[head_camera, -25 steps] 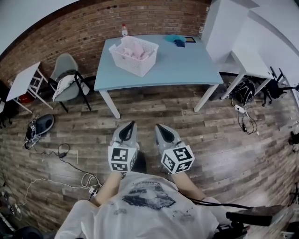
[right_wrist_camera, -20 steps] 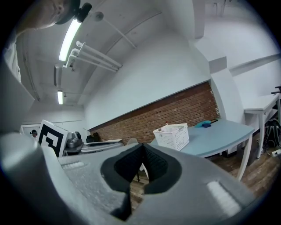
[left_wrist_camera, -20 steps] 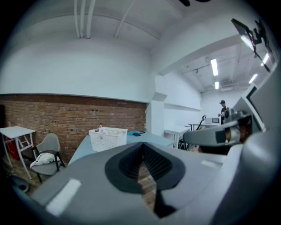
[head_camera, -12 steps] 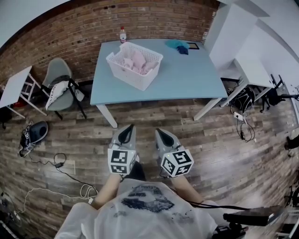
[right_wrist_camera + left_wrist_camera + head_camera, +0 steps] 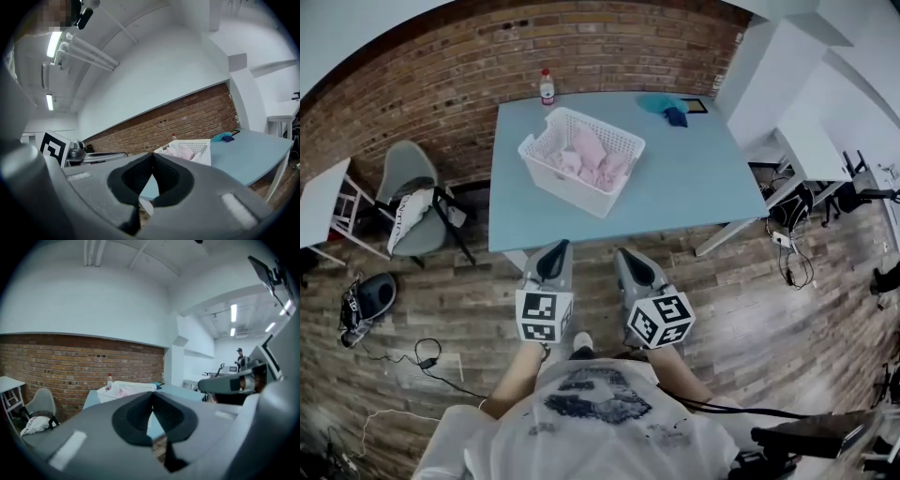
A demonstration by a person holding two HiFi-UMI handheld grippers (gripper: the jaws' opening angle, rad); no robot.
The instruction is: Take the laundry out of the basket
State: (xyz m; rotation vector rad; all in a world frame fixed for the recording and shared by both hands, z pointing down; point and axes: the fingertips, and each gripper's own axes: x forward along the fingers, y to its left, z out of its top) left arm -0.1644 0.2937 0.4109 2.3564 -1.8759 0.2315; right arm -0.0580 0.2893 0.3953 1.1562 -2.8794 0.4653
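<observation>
**Here, two shut, empty grippers short of the table**

Off the table's [image 5: 694, 178] left edge stands a chair [image 5: 405, 178] with a white garment draped on it. A bottle [image 5: 547, 86] stands at the far edge, near the left corner. The basket [image 5: 570, 186] sits askew on the table's left half, pink laundry [image 5: 598, 161] lying inside it. A blue cloth [image 5: 661, 101] lies at the far edge toward the right corner. Just short of the near edge, the left gripper [image 5: 560, 247] and right gripper [image 5: 624, 253] hang side by side over the floor, pointing at the table. Each has its jaws pressed together with nothing between them.
</observation>
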